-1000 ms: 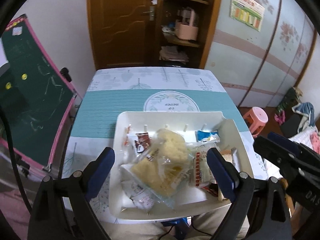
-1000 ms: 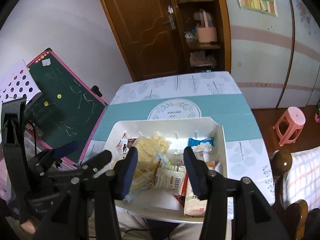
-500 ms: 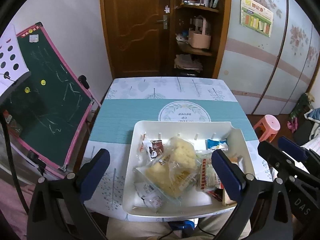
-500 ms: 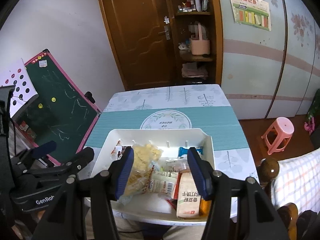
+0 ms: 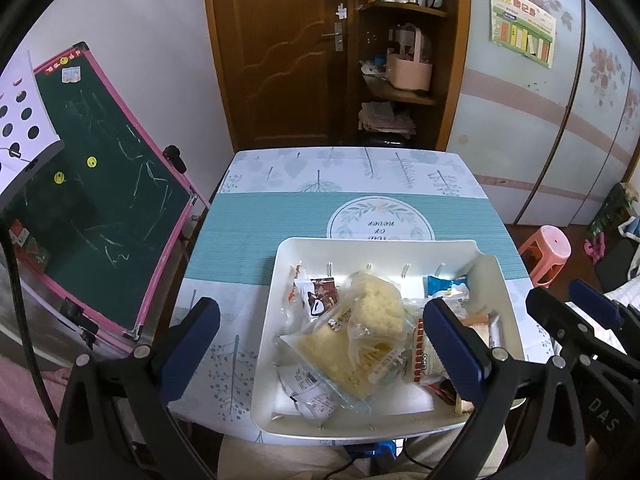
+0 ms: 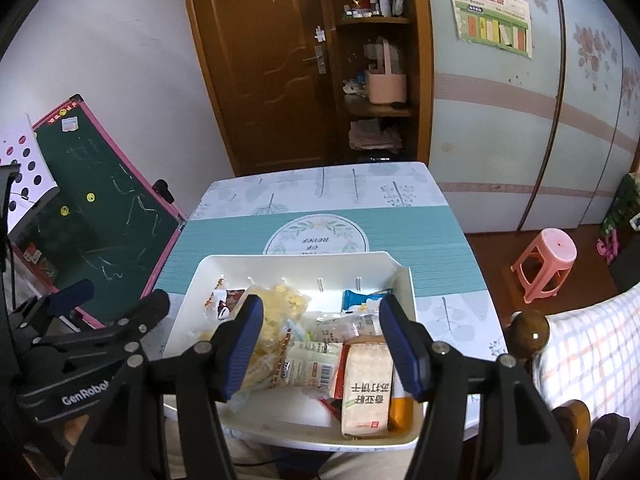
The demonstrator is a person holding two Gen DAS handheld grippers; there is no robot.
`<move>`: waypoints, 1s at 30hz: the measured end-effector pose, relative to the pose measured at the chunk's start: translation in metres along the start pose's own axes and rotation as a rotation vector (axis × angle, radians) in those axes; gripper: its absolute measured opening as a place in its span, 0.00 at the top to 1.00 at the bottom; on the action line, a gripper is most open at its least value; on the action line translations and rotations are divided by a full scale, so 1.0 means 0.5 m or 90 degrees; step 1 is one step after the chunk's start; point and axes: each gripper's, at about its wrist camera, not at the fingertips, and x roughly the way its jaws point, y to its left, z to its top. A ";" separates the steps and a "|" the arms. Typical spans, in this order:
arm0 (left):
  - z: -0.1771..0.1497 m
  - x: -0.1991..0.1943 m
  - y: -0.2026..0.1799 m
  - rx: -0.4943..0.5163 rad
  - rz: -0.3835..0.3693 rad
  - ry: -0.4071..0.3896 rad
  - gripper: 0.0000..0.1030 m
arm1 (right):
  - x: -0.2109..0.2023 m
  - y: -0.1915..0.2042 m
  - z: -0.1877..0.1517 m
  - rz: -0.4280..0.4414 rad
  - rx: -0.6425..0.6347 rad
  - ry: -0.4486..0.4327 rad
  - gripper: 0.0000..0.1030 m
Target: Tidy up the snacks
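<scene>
White tray [image 5: 492,280] at near table edge, full of snacks: big yellow cake bag [image 5: 360,344] in middle, cracker pack [image 6: 366,388] at front right, blue packet [image 6: 364,298] at back, small brown sachet [image 5: 322,296] back left. Left gripper [image 5: 320,350] spread wide above tray, nothing between the fingers. Right gripper [image 6: 322,346] partly apart, jaws have just been opening, empty, above the snacks. Since a second ago both views tilted up, more door and shelf visible. Around: table [image 5: 280,216] with teal cloth, chalkboard [image 5: 100,200] on left, pink stool [image 6: 546,262] on right, wooden door [image 5: 276,52] behind.
</scene>
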 end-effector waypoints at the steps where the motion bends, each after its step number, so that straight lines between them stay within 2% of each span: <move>1: -0.001 0.001 0.002 -0.002 0.000 0.001 0.02 | 0.004 -0.002 0.001 0.000 0.001 0.005 0.41; 30: -0.009 0.012 0.004 -0.006 -0.008 0.015 0.02 | 0.020 0.005 -0.006 0.014 -0.006 0.018 0.41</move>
